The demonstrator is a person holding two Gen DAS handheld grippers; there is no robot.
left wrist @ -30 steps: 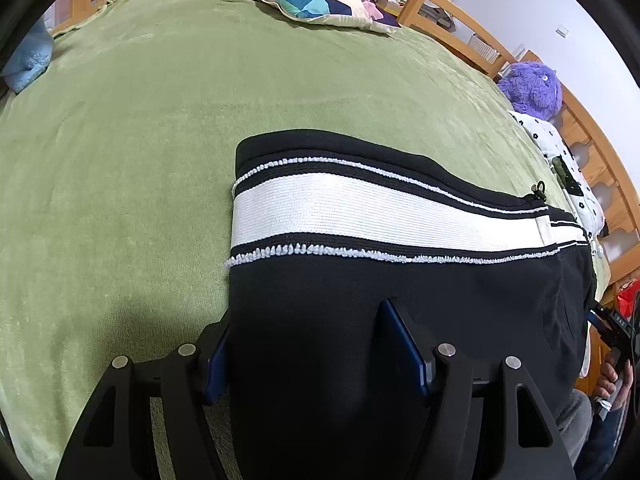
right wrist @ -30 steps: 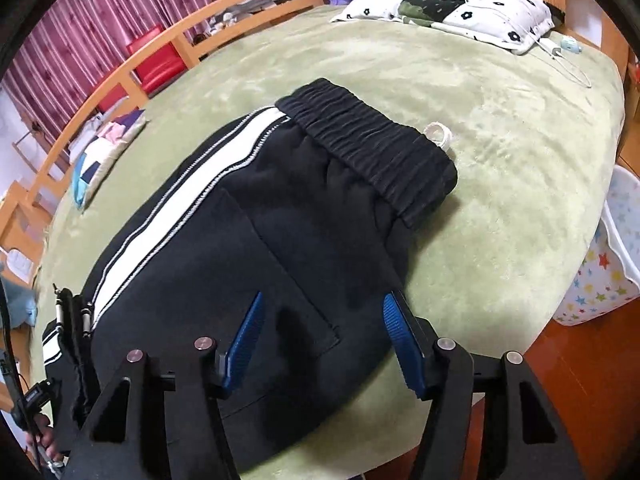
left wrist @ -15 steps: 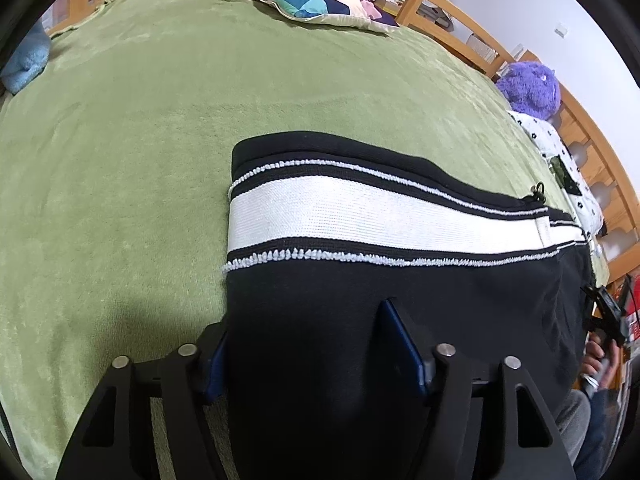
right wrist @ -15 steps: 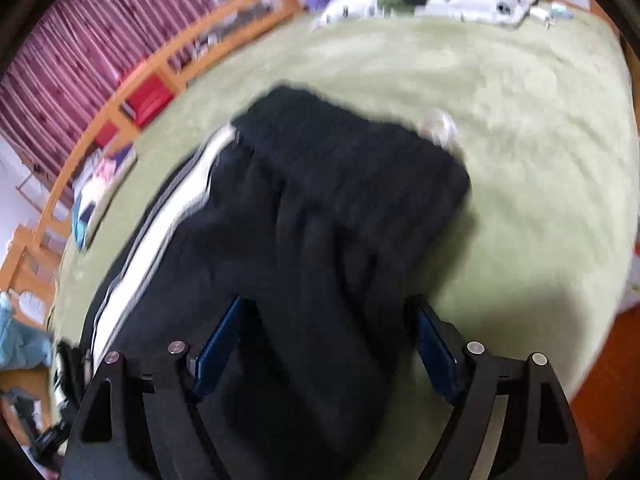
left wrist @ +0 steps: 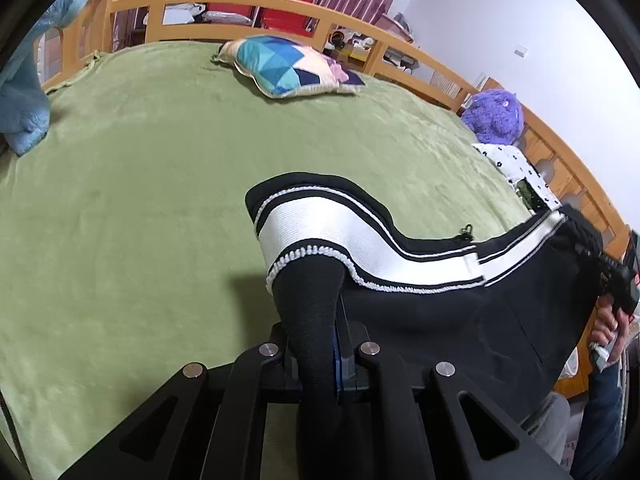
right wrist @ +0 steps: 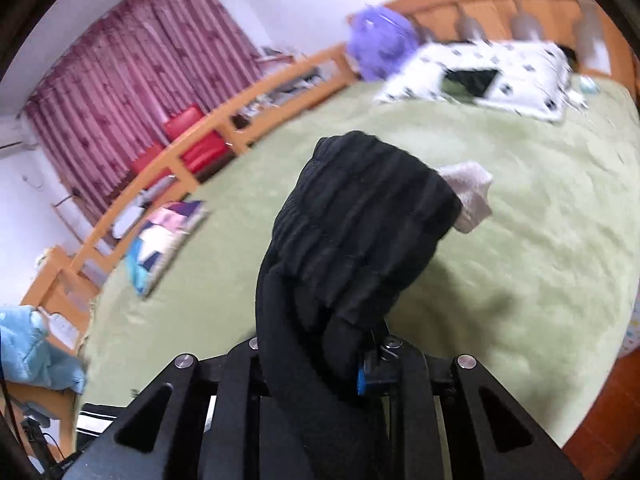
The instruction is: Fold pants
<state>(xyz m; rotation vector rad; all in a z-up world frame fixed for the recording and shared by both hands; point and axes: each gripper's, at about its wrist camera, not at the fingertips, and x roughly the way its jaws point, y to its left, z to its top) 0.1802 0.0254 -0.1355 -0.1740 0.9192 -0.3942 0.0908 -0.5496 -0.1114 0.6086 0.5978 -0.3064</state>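
The black pants with a white side stripe [left wrist: 360, 240] are lifted off the green bed cover [left wrist: 140, 180]. My left gripper [left wrist: 320, 344] is shut on the black fabric near the leg end, which bunches up between the jaws. My right gripper [right wrist: 340, 364] is shut on the pants near the ribbed waistband [right wrist: 360, 216], which hangs up in front of the camera. A pale pocket lining [right wrist: 468, 192] sticks out beside the waistband. The right wrist view is blurred by motion.
A blue patterned cushion [left wrist: 288, 64] lies at the far side of the bed. A purple plush toy [left wrist: 496, 116] and a spotted pillow [right wrist: 500, 76] sit by the wooden headboard [right wrist: 500, 12]. A blue cloth [left wrist: 24, 92] hangs at the left rail.
Both grippers have closed on the pants and raised them off the bed. The fabric now bunches in each gripper, and both cameras tilt up toward the room.
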